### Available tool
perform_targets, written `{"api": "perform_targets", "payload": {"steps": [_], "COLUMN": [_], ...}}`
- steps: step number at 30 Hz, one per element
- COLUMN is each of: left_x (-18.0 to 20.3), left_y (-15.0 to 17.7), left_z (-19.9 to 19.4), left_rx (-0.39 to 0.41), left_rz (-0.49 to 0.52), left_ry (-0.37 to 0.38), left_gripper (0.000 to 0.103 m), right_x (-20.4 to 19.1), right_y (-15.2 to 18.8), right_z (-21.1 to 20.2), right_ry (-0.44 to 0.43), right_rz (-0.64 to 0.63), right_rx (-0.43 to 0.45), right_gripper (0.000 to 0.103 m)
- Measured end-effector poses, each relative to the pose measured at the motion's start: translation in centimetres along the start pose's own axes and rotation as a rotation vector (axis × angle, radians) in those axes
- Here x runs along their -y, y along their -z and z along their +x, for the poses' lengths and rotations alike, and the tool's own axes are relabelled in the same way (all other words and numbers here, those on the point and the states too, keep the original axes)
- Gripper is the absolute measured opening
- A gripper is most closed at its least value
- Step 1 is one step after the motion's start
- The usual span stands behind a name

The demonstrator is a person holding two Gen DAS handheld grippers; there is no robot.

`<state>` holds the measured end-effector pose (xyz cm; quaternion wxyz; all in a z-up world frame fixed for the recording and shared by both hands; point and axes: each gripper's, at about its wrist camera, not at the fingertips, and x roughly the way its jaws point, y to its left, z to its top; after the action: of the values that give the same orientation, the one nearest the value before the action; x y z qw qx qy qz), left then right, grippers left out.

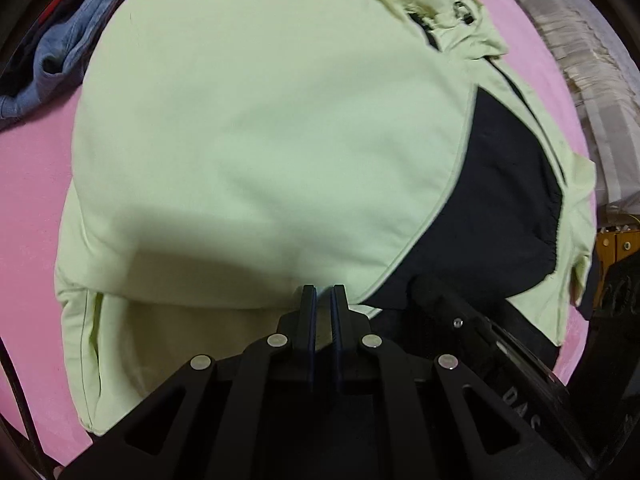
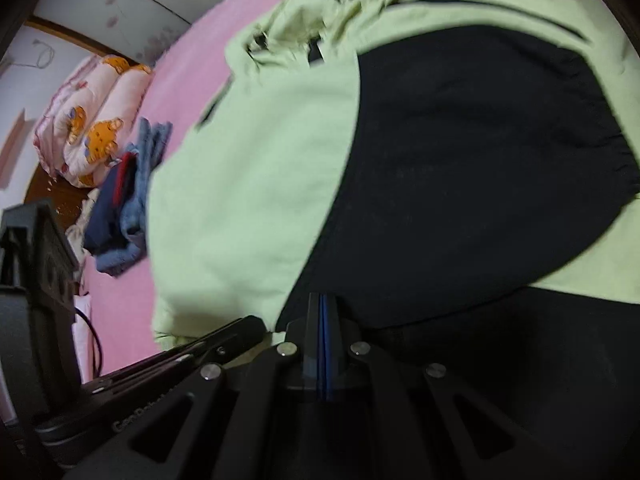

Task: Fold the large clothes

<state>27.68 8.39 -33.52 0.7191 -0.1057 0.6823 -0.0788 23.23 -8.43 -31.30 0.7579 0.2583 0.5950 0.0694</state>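
A: Far left, blue clothes (image 1: 44,48) run off the edge; the green-and-black jacket (image 1: 260,128) covers the pink bed (image 1: 28,184).

B: Left gripper (image 1: 323,289) nearly pressed together over its hem; pinching fabric? Can't tell; right gripper (image 2: 323,295) pressed together, its view blurred.

The right wrist view is smeared by motion, so the green jacket (image 2: 248,184) shows no clear seams and its crumpled hood (image 2: 320,12) stays unreadable; the blue clothes (image 1: 60,40) are cut off by the left view's edge; lettering on the other gripper is partly cropped.
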Motion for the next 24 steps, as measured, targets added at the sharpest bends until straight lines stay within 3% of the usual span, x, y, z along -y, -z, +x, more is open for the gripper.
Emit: {"api": "perform_targets", "payload": {"steps": [2,4,6,9,11,14,16,18,20,24], "left_x": [-0.5,-1.9,-4.2,-7.5,-9.4,-11.3,-12.2,-12.7,-12.4,-9.7], "left_y": [-0.7,-0.8,-1.0,-1.1,-1.0,-1.0,-1.4,-1.6,-1.9,-3.9], "left_z": [0.2,-0.5,-1.1,-1.6,-2.4,-3.2,-3.6,-4.4,-5.4,-5.2], "left_rx": [0.026,0.072,0.102,0.11,0.139,0.176,0.162,0.167,0.186,0.165], "left_rz": [-0.015,-0.035,-0.08,-0.174,-0.221,-0.263,-0.27,-0.278,-0.263,-0.169], "left_ry": [-0.014,-0.079,-0.121,-0.094,-0.085,-0.159,-0.207,-0.164,-0.093,0.021], "left_gripper": [0.008,0.008,0.008,0.007,0.006,0.006,0.006,0.006,0.006,0.009], "right_x": [0.9,2.0,3.2,7.0,10.4,12.9,11.7,9.7,7.7,2.2], "right_y": [-0.6,-1.5,-2.6,-3.7,-4.2,-4.9,-5.2,-5.2,-5.0,-4.4], "right_z": [0.8,0.3,-1.0,-3.2,-5.0,-6.1,-6.0,-6.1,-6.5,-4.8], "right_ry": [-0.018,-0.017,0.109,0.307,0.394,0.307,0.361,0.397,0.334,0.081], "right_rz": [0.028,0.034,0.023,0.096,0.171,0.225,0.173,0.124,0.103,0.0], "right_rx": [-0.013,0.002,0.055,0.121,0.164,0.162,0.15,0.18,0.222,0.228], "right_gripper": [0.0,0.0,0.0,0.0,0.0,0.0,0.0,0.0,0.0,0.0]}}
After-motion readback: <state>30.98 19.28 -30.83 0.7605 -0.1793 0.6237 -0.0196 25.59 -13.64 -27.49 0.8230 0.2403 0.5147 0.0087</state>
